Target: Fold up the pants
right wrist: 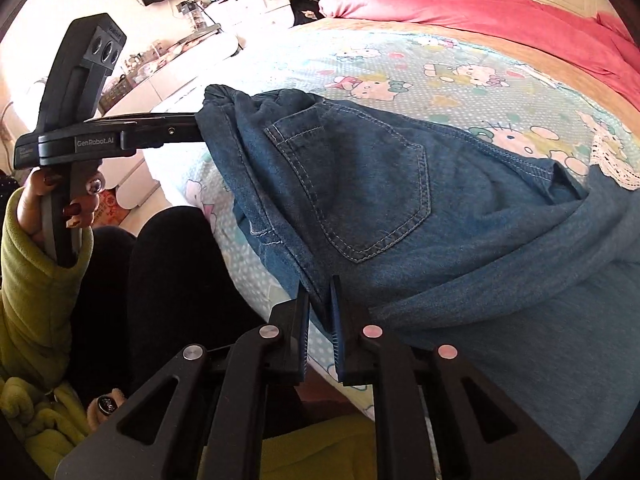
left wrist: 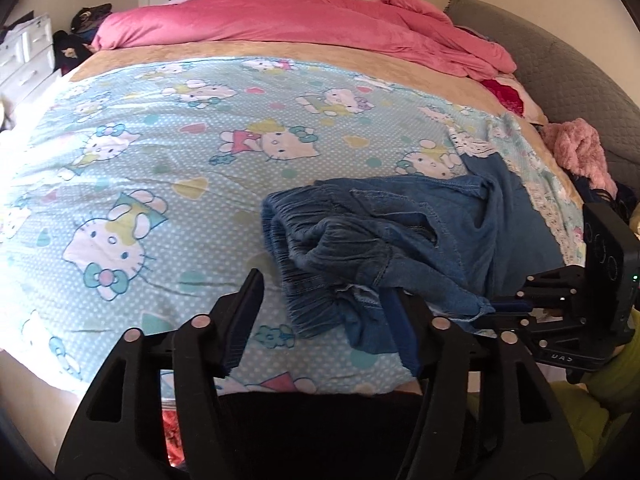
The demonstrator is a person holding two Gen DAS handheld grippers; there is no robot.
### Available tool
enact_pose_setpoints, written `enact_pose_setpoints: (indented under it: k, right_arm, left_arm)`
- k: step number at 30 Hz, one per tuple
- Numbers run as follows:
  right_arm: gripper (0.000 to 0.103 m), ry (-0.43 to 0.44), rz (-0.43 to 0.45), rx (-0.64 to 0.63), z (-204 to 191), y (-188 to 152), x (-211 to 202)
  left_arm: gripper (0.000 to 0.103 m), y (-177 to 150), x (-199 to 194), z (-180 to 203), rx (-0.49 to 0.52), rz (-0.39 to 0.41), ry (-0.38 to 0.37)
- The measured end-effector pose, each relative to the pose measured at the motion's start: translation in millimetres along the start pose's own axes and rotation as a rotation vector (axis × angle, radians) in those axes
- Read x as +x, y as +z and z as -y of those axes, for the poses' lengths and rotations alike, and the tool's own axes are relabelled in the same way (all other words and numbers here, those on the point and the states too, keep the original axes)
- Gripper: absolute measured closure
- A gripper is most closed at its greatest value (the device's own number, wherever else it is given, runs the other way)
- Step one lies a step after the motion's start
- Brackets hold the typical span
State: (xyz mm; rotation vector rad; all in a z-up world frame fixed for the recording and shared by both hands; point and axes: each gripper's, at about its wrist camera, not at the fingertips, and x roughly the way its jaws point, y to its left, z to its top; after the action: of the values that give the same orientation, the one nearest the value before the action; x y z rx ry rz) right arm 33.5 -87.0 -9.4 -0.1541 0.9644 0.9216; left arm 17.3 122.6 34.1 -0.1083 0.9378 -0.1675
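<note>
Denim pants (right wrist: 380, 200) bunched on the bed (left wrist: 160, 140): right gripper (right wrist: 320, 304) pinches 1 edge, left gripper (left wrist: 320, 312) spread wide at the waistband — best closed there before lifting evenly.

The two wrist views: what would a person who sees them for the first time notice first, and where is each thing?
The blue denim pants lie bunched near the front edge of the bed, on a light-blue cartoon-cat sheet. The right claw is shut on the pants' near edge, while the left claw stands open at the elastic waistband. A rumpled pink duvet lies across the far end of the bed.
</note>
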Motion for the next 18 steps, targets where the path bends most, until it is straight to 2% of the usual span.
enact_pose_setpoints:
  k: [4, 6, 11, 15, 17, 18]
  right_arm:
    - [0.091, 0.011, 0.0, 0.009, 0, 0, -3]
    - [0.087, 0.022, 0.015, 0.012, 3, 3, -12]
    - [0.065, 0.016, 0.108, 0.04, 15, 14, -44]
    - [0.065, -0.037, 0.142, 0.057, 27, 24, -52]
    - [0.065, -0.054, 0.136, 0.084, 37, 25, -46]
    - [0.065, -0.066, 0.126, 0.095, 41, 25, -43]
  left_arm:
    - [0.045, -2, 4, -7, 0.006, -0.041, 0.031]
    - [0.044, -3, -1, -7, 0.026, -0.032, 0.038]
    - [0.045, 1, -32, -19, -0.013, 0.053, 0.051]
    - [0.045, 16, -31, -4, 0.013, 0.074, 0.03]
    - [0.045, 26, -14, 10, 0.024, 0.044, -0.006]
    - [0.05, 30, -5, 17, 0.029, 0.026, -0.023]
